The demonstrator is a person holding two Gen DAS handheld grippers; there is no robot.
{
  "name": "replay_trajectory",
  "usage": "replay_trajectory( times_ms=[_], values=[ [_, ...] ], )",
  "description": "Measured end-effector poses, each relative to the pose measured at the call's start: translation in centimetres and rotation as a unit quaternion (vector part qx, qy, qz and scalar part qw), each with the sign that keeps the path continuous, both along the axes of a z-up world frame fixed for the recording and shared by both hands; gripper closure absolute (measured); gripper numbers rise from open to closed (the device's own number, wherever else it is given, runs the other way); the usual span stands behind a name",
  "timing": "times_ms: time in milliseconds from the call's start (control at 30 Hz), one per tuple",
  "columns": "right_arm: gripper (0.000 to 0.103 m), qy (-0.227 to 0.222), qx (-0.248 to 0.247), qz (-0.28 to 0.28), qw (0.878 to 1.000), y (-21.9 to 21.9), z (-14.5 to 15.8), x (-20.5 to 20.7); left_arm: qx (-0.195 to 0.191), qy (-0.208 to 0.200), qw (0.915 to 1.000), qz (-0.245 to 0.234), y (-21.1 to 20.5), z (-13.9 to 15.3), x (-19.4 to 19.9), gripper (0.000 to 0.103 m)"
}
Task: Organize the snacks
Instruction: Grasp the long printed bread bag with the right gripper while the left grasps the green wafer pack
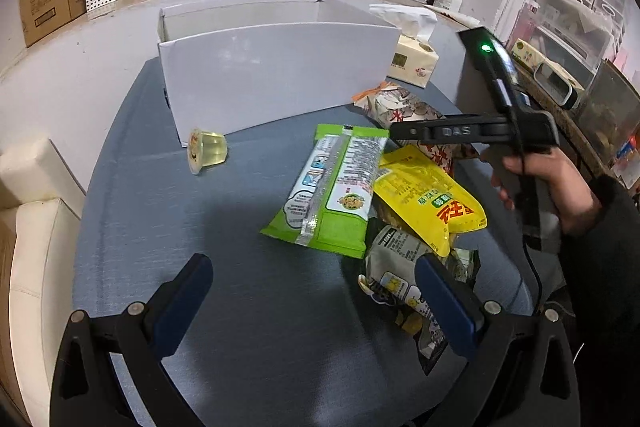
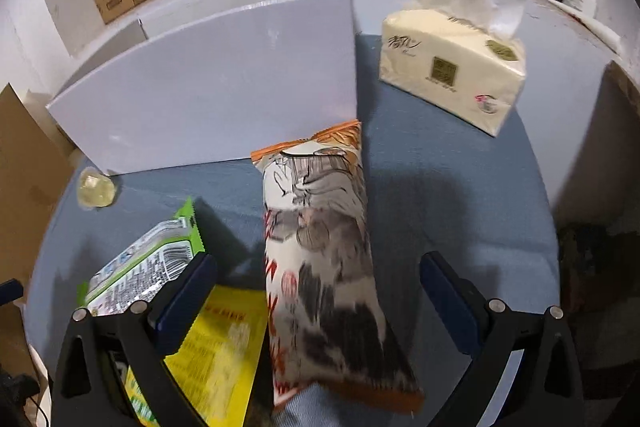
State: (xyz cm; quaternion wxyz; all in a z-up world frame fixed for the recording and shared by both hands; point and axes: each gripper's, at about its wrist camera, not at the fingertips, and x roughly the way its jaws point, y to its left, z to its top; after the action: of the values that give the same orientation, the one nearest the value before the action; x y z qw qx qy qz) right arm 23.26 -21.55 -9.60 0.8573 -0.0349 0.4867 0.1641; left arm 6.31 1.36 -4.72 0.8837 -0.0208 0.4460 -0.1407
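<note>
Right wrist view: right gripper (image 2: 318, 303) spread wide over orange-edged snack pack (image 2: 320, 259); left gripper (image 1: 314, 303) also spread, w/ nothing between.

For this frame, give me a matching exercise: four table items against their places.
Items:
1. jelly cup
2. tissue pack
3. orange-edged snack bag
4. yellow packet

Places:
A. between the open fingers of the right hand-held gripper
B. partly on top of the green packet
C. at the white box front corner
D. beside the white box, far side of the table

Pairs: 1-C, 2-D, 3-A, 4-B
</note>
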Motion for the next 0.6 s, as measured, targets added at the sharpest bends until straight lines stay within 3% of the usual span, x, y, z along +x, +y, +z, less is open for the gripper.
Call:
replay_trajectory(
  times_ms=[67,133,333,600],
  values=[
    [0.025,0.018,-0.025,-0.001,1.0,0.3,-1.0,0.7,0.003,-0.001,1.0,-0.001,-0.1,0.0,0.2,0.0],
    [0.058,0.005,-0.046,0.003,0.999,0.6,-1.0,0.5,0.002,-0.002,1.0,0.001,-0.1,0.0,0.5,0.0],
    [0.061,-0.009,-0.033,-0.004,0.999,-0.8,0.2,-0.4,-0.002,0.01,0.9999,-0.007,-0.4,-0.3,2.4,0.0],
    [0.061,-0.042,0.039,-0.024,0.998,-4.9,3.8,-5.5,0.009,0.056,0.997,-0.052,-2.7,-2.6,7.6,0.0]
  ],
)
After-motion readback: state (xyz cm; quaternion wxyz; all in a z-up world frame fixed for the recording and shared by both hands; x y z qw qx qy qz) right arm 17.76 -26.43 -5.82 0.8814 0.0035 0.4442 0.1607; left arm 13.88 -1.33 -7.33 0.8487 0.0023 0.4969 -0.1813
